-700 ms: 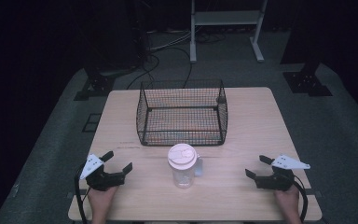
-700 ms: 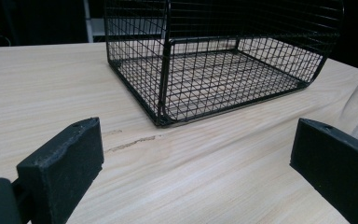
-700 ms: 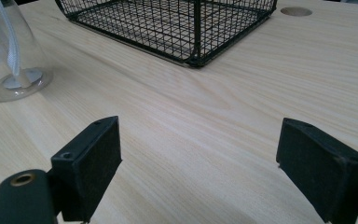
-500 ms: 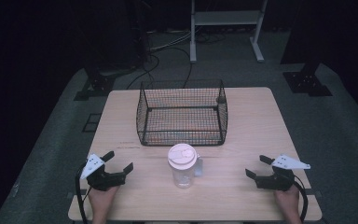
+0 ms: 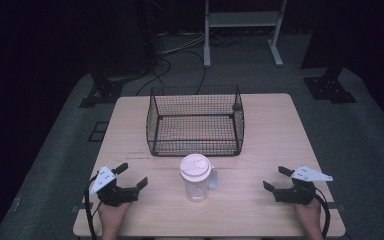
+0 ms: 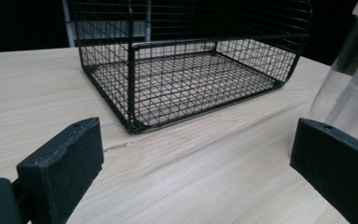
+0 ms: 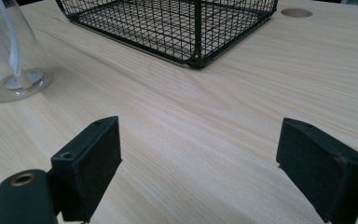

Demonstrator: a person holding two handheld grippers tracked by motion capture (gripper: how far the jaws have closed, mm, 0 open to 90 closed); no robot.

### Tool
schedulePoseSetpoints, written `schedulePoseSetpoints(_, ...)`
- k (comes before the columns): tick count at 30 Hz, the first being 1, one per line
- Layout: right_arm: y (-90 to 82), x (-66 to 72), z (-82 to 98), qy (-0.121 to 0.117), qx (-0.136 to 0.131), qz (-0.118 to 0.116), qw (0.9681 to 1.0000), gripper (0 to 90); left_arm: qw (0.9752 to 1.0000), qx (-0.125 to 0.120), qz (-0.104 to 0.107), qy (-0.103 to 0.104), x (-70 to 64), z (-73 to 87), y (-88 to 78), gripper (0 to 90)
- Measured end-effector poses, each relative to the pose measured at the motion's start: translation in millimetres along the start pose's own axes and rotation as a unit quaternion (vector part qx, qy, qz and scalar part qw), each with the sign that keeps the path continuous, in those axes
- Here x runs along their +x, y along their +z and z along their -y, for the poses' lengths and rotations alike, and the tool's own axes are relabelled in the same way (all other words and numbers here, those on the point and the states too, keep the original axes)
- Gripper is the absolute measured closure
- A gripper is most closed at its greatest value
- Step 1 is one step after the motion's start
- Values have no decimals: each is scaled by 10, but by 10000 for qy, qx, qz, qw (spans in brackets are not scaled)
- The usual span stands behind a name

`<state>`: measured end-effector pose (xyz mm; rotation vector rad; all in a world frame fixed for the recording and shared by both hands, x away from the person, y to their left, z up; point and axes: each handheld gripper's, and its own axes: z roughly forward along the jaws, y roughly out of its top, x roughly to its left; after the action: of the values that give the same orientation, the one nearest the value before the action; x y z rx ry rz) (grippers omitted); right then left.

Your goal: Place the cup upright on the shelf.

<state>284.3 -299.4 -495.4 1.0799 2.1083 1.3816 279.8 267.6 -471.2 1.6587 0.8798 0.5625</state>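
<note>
The clear plastic bottle with pink lid [image 5: 196, 176] stands upright between left gripper [image 5: 129, 177] and right gripper [image 5: 275, 179] (both jaws wide, empty), left marginally nearer.

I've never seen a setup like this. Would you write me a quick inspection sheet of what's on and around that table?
Surface: pale wooden table, bare grain, with a round hole near a far corner.
Job's things: clear plastic tumbler with a pale pink lid, upright near the front middle; black wire mesh basket behind it, empty.
Clutter: nothing seen.
Grippers: left tongs and right tongs both open, held low at the front corners, apart from the tumbler.
Cables: one black cable trails from each of the tongs; more cables lie on the floor behind.
Surroundings: grey carpet, a white metal frame, dark stands, dim room.
</note>
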Motion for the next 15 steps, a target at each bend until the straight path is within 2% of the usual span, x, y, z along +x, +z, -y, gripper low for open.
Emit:
schedulePoseSetpoints(10,-2,7,-1,-18,2,-22,10000,129,9998,-11,169,122,-79,-11,20,16)
schedulePoseSetpoints(15,-1,8,-1,-22,3,-23,10000,129,9996,-34,263,116,-97,-22,24,16)
